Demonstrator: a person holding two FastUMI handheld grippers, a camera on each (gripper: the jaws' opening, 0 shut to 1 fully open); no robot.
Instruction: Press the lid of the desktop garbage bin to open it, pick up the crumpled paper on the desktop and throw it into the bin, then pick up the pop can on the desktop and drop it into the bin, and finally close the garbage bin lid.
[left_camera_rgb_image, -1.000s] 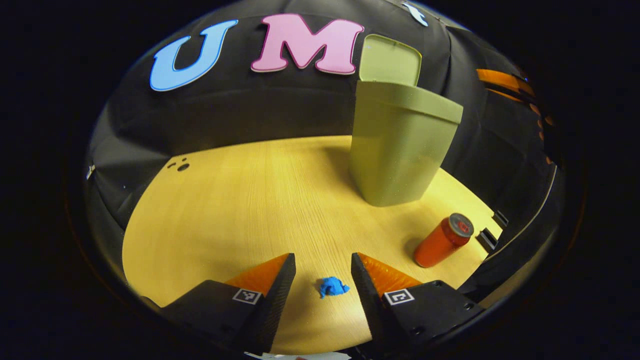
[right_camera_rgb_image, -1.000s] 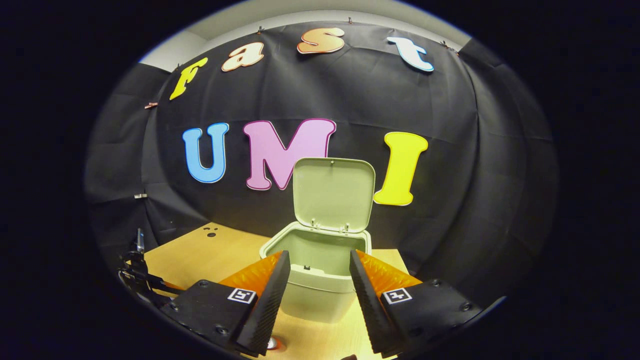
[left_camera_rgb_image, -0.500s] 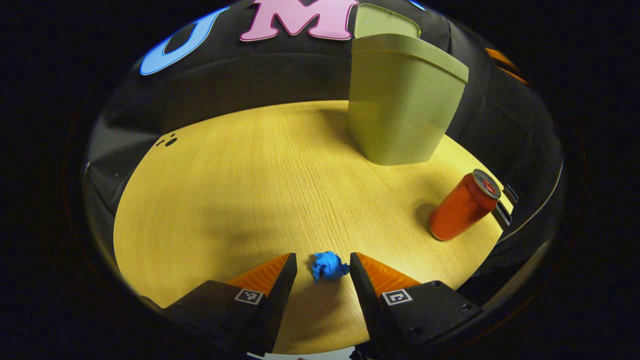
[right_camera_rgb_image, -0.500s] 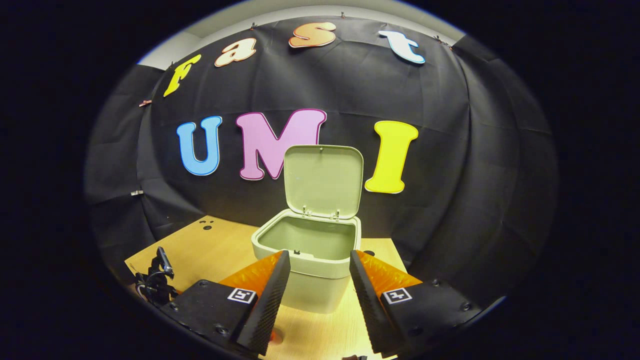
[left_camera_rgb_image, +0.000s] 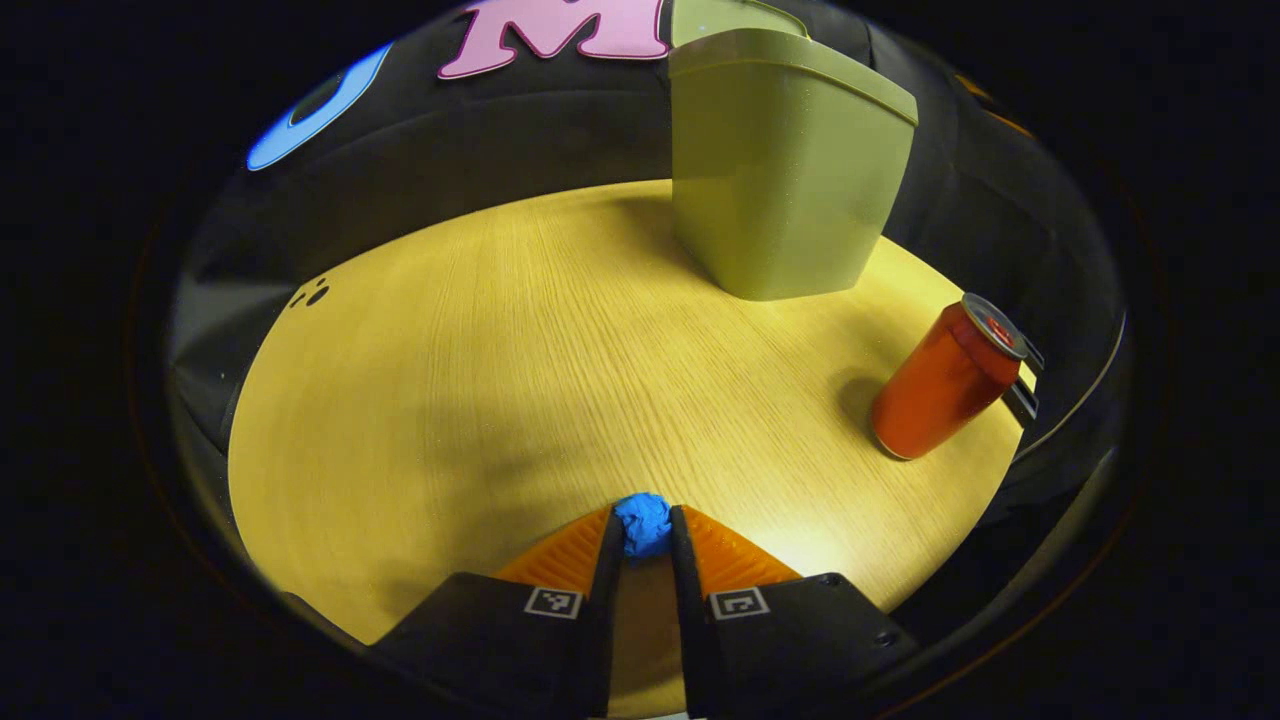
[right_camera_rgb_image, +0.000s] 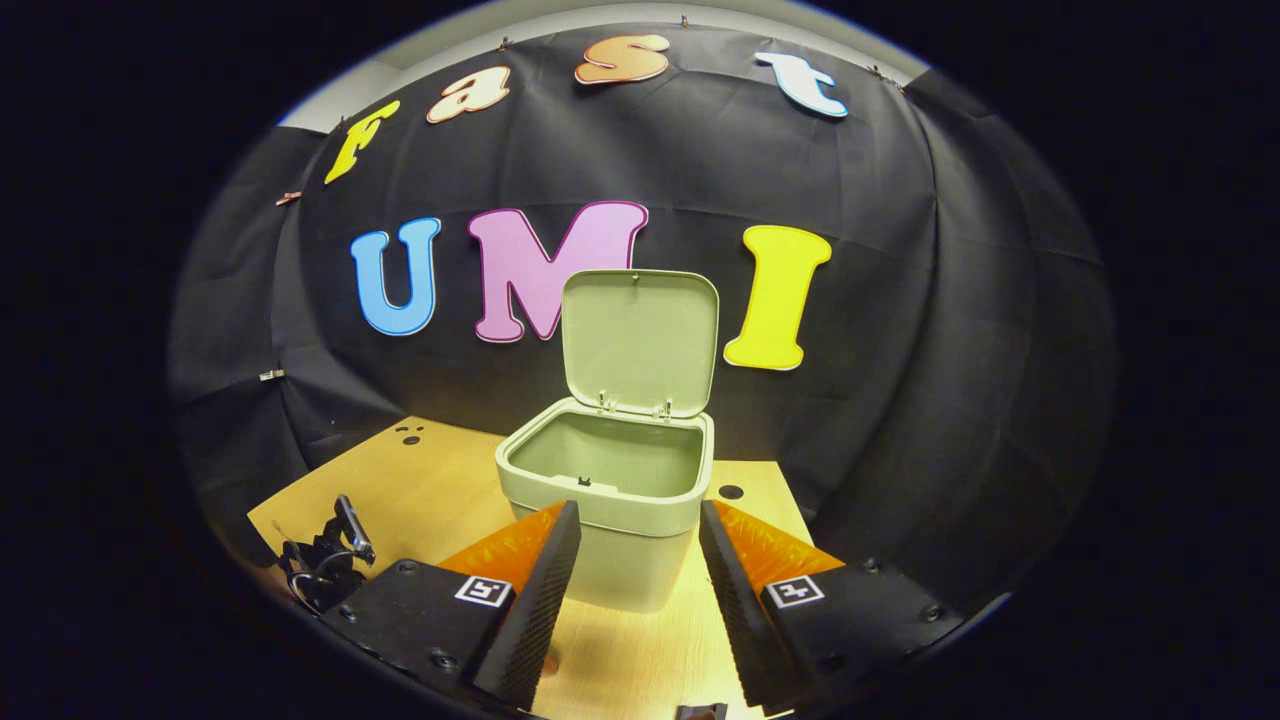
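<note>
Blue paper (left_camera_rgb_image: 645, 524) sits pinched between the tips of our left gripper (left_camera_rgb_image: 645, 535), down on the wooden surface (left_camera_rgb_image: 480, 360); both fingers (left_camera_rgb_image: 606, 570) press on the wad from either side, so we judge the grasp made and the lift not yet begun. What the coming move turns on is where the bin (left_camera_rgb_image: 785, 170) lies from this pinch: in the left gripper view it stands well ahead and somewhat to the right, near the far edge of the surface, with bare wood between. The carry, as we read it, must go forward, rightward and up over the rim, since the bin's wall rises well above the paper.

Moving right, the can (left_camera_rgb_image: 945, 380) stands upright near the surface's right edge, well apart from the paper and nearer to us than the bin. It stands to the right of a straight run from the pinch to the bin, so we expect it not to be in the way, though a wide swing could clip it.

In the right gripper view our right gripper (right_camera_rgb_image: 633, 560) hangs with its fingers spread and nothing between them, facing the bin (right_camera_rgb_image: 600, 500) just ahead. The lid (right_camera_rgb_image: 640, 340) stands open and upright at the back, and the mouth looks clear. The left gripper (right_camera_rgb_image: 325, 555) shows low at the left there. The right is the nearer to the bin, but the left has the paper.
</note>
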